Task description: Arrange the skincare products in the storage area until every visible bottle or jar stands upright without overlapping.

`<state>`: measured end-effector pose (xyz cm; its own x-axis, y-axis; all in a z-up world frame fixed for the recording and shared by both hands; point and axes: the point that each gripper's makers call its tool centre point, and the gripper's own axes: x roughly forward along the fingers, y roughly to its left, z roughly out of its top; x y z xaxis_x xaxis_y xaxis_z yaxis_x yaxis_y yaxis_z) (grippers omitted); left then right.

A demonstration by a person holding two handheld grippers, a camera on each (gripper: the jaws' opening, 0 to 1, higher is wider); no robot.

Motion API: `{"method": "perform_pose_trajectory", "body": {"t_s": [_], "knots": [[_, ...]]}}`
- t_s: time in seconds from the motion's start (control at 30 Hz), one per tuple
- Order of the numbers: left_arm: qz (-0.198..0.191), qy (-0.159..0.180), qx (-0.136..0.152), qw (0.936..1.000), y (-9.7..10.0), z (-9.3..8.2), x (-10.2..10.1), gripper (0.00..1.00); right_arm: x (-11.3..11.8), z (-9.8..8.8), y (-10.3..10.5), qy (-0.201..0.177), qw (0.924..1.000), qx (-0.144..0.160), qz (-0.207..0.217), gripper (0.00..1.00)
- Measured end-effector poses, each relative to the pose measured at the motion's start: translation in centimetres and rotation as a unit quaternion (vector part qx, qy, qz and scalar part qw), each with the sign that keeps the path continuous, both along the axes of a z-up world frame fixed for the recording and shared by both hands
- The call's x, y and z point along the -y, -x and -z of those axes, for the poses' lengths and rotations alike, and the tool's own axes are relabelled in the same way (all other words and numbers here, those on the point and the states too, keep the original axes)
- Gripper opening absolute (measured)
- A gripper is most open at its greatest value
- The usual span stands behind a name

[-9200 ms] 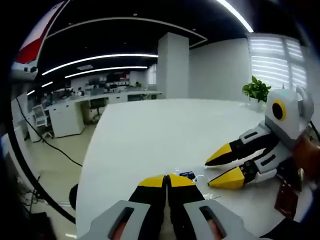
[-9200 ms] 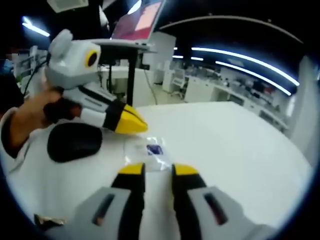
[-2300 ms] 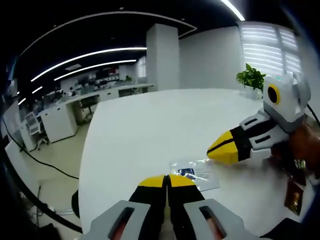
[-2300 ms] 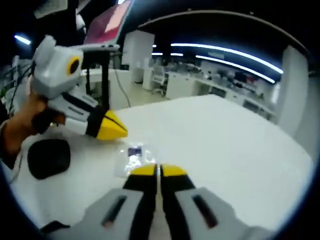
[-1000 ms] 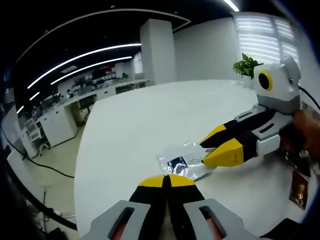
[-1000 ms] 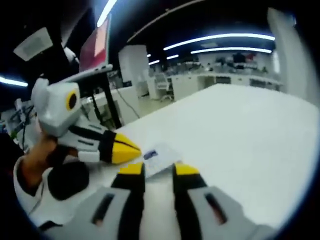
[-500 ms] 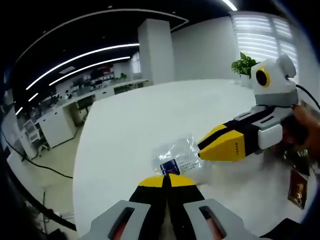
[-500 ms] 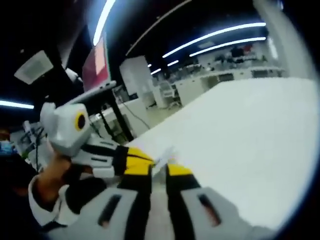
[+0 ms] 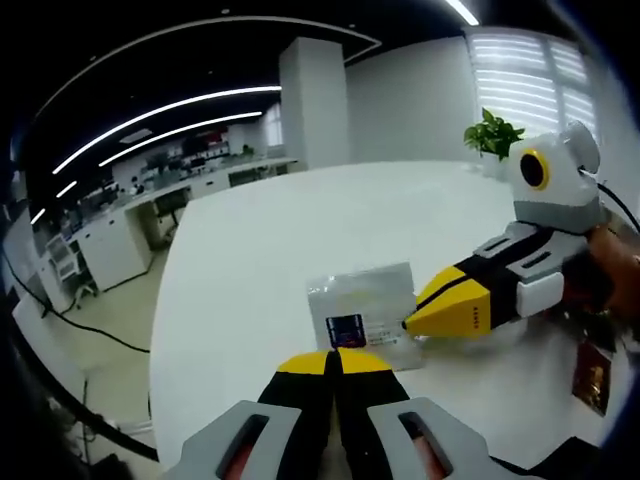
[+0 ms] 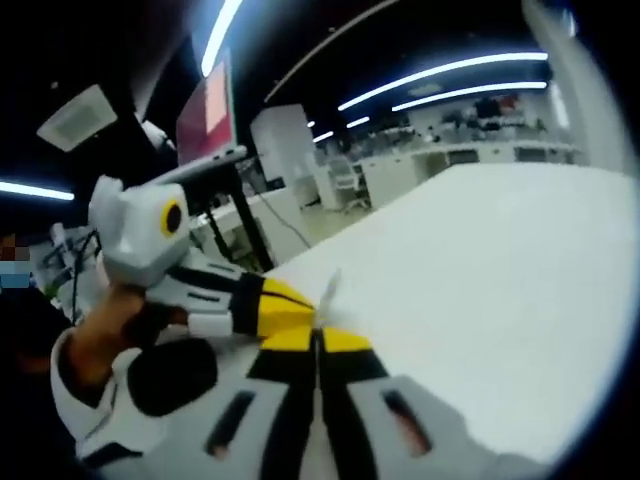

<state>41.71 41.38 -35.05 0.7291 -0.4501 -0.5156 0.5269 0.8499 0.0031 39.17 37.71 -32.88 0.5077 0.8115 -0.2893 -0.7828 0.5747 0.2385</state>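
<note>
Our right gripper (image 9: 415, 325) pinches the clear sachet (image 9: 362, 312) upright over the white table (image 9: 260, 250), left gripper (image 9: 333, 357) closed empty; arranging seems barely begun.

Left gripper view rides on my left gripper (image 9: 334, 357), low over the white table (image 9: 250, 250), facing across it toward office desks and a pillar; my right gripper (image 9: 412, 323) enters from the right. Right gripper view rides on my right gripper (image 10: 318, 340), close to the tabletop (image 10: 480, 270), looking the crossing way; my left gripper (image 10: 305, 312) enters from the left. Both share the clear sachet (image 9: 365, 312) and surrounding tabletop.
</note>
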Motion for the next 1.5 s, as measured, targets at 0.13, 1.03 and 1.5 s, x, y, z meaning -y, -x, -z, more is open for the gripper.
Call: {"method": "perform_pose_trajectory", "body": {"t_s": [0.13, 1.03, 1.5], "knots": [[-0.001, 0.015, -0.001, 0.9999, 0.2, -0.1, -0.1, 0.00, 0.1, -0.7, 0.1, 0.030, 0.9988, 0.037, -0.003, 0.00], [0.031, 0.113, 0.119, 0.9859, 0.2, -5.0, 0.8, 0.15, 1.8, -4.9, 1.0, 0.041, 0.9915, 0.120, -0.029, 0.00], [0.074, 0.235, 0.133, 0.9599, 0.5, -8.1, 0.9, 0.17, 2.1, -6.3, 1.5, 0.021, 0.9890, 0.139, -0.046, 0.00]]}}
